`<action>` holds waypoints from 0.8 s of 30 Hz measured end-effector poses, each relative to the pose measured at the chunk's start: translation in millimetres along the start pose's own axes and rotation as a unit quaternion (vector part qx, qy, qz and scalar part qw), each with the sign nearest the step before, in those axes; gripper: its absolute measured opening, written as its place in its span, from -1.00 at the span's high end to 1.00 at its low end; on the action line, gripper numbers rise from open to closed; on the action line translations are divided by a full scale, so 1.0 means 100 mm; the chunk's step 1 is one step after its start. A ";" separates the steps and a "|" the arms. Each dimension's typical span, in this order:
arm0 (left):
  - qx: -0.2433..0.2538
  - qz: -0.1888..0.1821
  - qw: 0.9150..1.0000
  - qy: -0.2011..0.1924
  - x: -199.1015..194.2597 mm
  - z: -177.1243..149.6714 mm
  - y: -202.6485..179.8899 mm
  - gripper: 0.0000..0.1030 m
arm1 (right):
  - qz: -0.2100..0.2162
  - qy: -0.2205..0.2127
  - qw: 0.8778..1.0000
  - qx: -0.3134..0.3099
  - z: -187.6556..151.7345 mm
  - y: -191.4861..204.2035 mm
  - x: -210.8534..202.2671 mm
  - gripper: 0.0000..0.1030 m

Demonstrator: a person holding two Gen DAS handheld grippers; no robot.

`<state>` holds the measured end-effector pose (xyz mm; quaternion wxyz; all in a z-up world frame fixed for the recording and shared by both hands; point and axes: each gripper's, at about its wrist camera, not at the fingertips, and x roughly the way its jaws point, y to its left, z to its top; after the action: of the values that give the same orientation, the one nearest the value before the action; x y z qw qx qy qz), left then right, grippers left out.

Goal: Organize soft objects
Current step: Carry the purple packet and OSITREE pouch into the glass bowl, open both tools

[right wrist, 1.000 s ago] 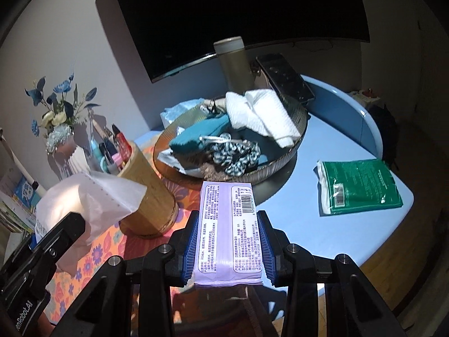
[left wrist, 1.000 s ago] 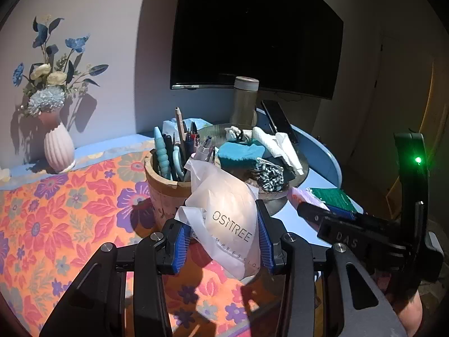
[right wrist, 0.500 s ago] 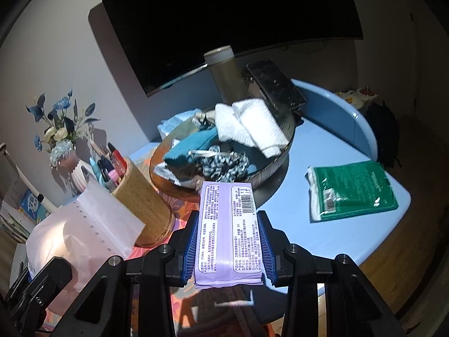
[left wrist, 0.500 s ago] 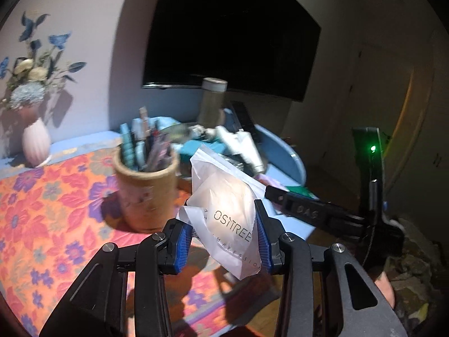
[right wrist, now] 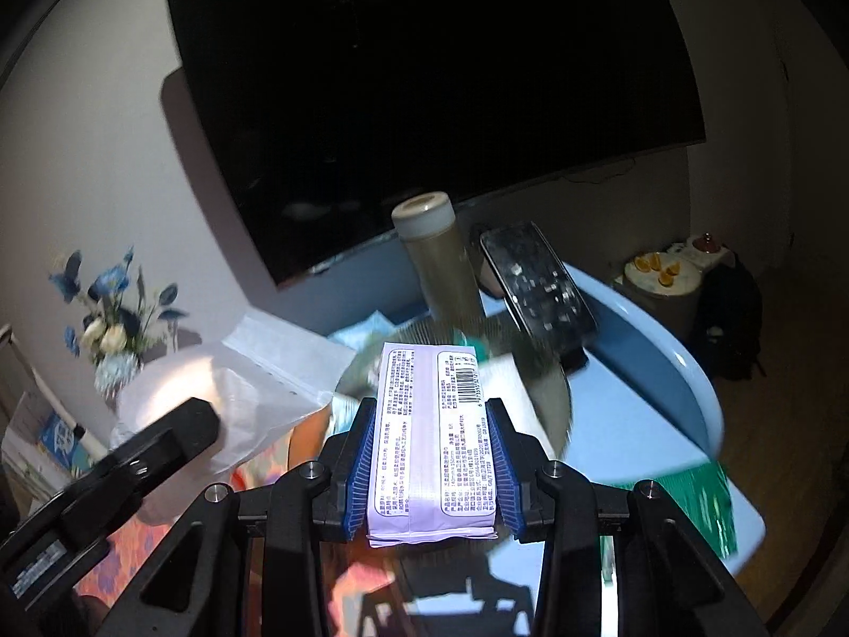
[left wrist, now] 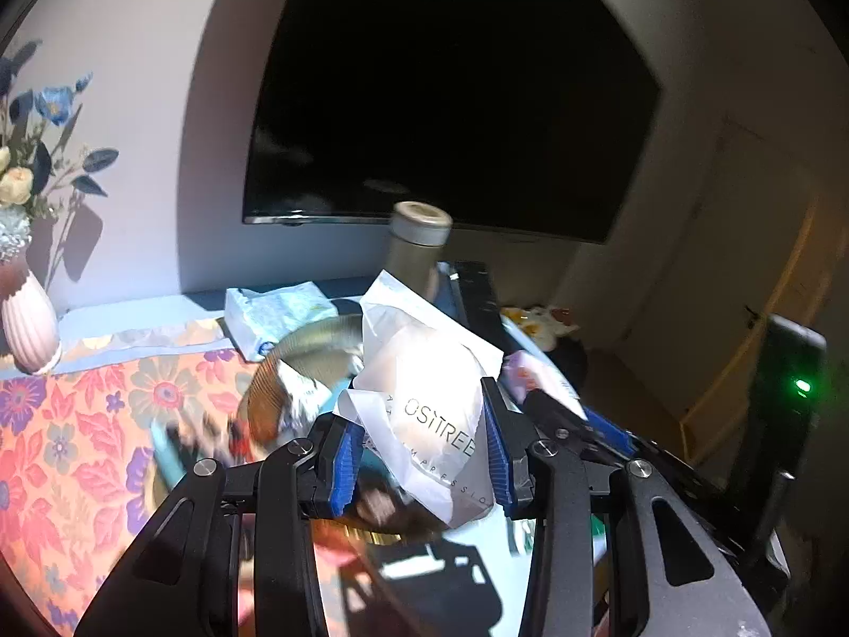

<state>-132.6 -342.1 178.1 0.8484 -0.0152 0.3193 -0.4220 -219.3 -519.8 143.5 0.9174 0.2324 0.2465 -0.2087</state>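
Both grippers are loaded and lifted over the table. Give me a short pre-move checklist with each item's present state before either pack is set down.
1. Left gripper shut on the white pouch: ok, blue pads press both sides.
2. Right gripper shut on the purple pack: ok, held squarely, barcode side up.
3. The two loads apart from each other: ok; in the right wrist view, the pouch hangs clear beside the pack.
4. Free space in the round tray: cannot tell, motion blur hides its contents.
5. Tall flask upright behind the tray: ok.
6. Green pack lying on the blue table: ok, untouched.
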 end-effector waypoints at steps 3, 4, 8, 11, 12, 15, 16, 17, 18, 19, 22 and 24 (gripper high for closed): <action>-0.022 0.015 0.999 0.018 0.32 0.17 0.11 0.29 | -0.002 0.005 1.000 0.006 0.20 -0.04 0.25 0.26; -0.024 0.022 0.999 0.022 0.39 0.20 0.15 0.28 | -0.005 0.009 1.000 0.007 0.26 -0.05 0.36 0.26; -0.046 0.037 0.996 0.060 0.77 0.26 0.32 0.07 | -0.012 0.027 0.999 0.026 0.44 -0.17 0.77 0.21; -0.051 0.032 0.996 0.059 0.84 0.23 0.39 -0.27 | -0.008 0.052 0.998 0.042 0.46 -0.27 0.96 -0.09; -0.050 0.032 0.997 0.053 0.83 0.22 0.40 -0.44 | -0.004 0.052 0.998 0.047 0.45 -0.30 0.97 -0.11; -0.043 0.023 0.998 0.044 0.76 0.22 0.39 -0.45 | -0.015 0.053 0.997 0.051 0.38 -0.36 0.92 -0.15; -0.041 0.021 0.998 0.044 0.73 0.22 0.38 -0.45 | -0.016 0.054 0.997 0.052 0.36 -0.37 0.90 -0.15; -0.038 0.022 0.998 0.043 0.70 0.21 0.36 -0.45 | -0.017 0.056 0.997 0.053 0.33 -0.38 0.85 -0.15; -0.035 0.021 0.998 0.040 0.64 0.20 0.35 -0.45 | -0.019 0.055 0.997 0.055 0.29 -0.38 0.79 -0.15; -0.032 0.019 0.999 0.037 0.58 0.18 0.33 -0.45 | -0.020 0.052 0.997 0.056 0.27 -0.38 0.75 -0.15; -0.014 0.008 0.999 0.031 0.37 0.11 0.23 -0.45 | -0.027 0.046 0.998 0.043 0.17 -0.30 0.53 -0.20; 0.002 0.003 1.000 0.025 0.23 0.06 0.12 -0.45 | -0.033 0.044 0.998 0.036 0.09 -0.24 0.40 -0.20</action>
<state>-110.6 -352.0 167.4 0.8415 -0.0018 0.3398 -0.4200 -196.6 -554.6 120.9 0.8894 0.2663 0.2860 -0.2370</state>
